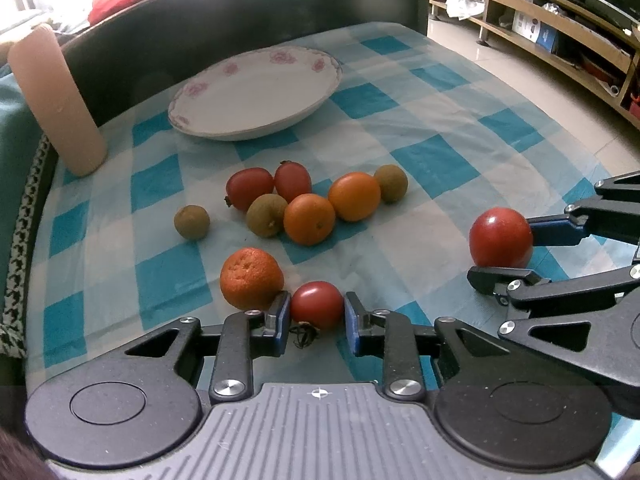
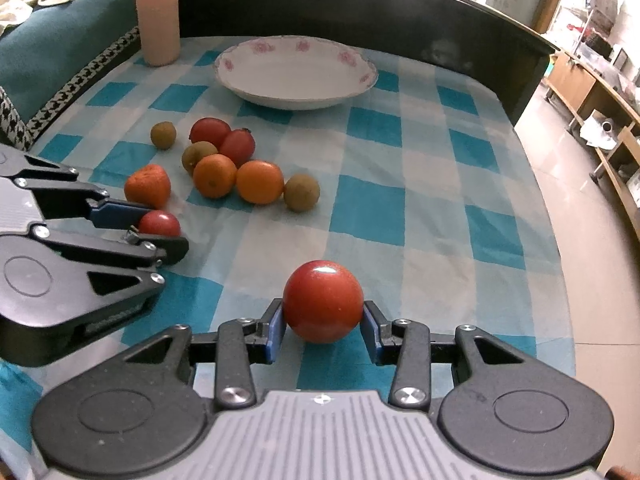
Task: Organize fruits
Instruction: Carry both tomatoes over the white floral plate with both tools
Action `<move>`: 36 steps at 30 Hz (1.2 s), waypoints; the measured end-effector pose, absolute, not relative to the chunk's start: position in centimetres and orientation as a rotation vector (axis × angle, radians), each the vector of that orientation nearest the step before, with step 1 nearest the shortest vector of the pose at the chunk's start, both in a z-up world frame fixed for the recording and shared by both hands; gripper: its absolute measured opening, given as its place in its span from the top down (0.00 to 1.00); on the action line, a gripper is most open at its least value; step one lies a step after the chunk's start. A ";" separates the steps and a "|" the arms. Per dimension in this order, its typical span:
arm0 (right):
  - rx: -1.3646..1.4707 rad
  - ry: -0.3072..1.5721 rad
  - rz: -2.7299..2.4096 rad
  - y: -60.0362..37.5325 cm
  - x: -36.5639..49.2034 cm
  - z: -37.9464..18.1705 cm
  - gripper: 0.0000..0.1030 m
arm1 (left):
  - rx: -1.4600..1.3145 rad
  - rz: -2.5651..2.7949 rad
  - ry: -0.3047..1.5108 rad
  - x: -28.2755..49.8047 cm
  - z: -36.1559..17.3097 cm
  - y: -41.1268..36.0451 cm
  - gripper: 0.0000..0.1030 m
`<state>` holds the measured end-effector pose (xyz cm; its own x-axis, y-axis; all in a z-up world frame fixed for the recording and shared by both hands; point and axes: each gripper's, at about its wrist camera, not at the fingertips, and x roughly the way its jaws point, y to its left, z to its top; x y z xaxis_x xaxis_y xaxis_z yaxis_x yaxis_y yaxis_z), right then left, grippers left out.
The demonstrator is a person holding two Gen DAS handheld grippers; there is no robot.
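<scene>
While both grippers sit low over the checked tablecloth [image 2: 420,140], each pinches a fruit. The left gripper [image 1: 317,312] clamps a small red tomato [image 1: 317,305], its dried stem end pointing back toward the camera, just beside a bumpy orange [image 1: 251,279]. The right gripper [image 2: 323,322] squeezes a large round tomato [image 2: 322,301] — no long axis to speak of. The flowered plate [image 2: 296,98] at the far side holds nothing — the remaining fruits [image 1: 312,200] lie clustered on the cloth before it.

Four red tomatoes [image 1: 501,237], three oranges [image 1: 309,219] and three brown kiwis [image 1: 191,222]. One plate [image 1: 256,94], one beige cylinder [image 1: 56,100], beyond the grippers.
</scene>
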<state>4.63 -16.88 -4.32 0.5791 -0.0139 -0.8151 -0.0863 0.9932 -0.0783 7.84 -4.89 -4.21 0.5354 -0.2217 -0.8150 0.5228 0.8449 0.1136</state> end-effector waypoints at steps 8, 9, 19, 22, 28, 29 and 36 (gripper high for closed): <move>-0.098 0.960 0.029 -17.1 4.8 -4.3 0.47 | 0.357 -0.454 0.870 7.4 -3.0 -5.0 0.66; -0.101 0.958 0.027 -17.1 4.9 -4.3 0.47 | 0.356 -0.454 0.867 7.5 -2.9 -5.0 0.66; -0.099 0.954 0.030 -16.6 5.0 -3.6 0.47 | 0.340 -0.442 0.838 7.4 -1.6 -4.5 0.66; -0.103 0.936 0.029 -16.4 4.9 -3.0 0.47 | 0.335 -0.437 0.828 7.2 -1.2 -4.3 0.66; -0.111 0.922 0.028 -16.1 4.9 -2.6 0.47 | 0.328 -0.433 0.809 6.9 -0.4 -4.2 0.66; -0.114 0.919 0.029 -16.0 4.8 -2.5 0.47 | 0.327 -0.434 0.804 6.9 -0.3 -4.2 0.66; -0.109 0.890 0.050 -15.5 5.1 -1.0 0.47 | 0.301 -0.409 0.790 7.1 1.2 -3.9 0.66</move>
<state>5.10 -15.46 -0.96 0.6290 -0.0016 -0.7774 -0.0891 0.9933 -0.0741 7.11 -3.89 1.16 0.6326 -0.2416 -0.7359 0.4621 0.8802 0.1082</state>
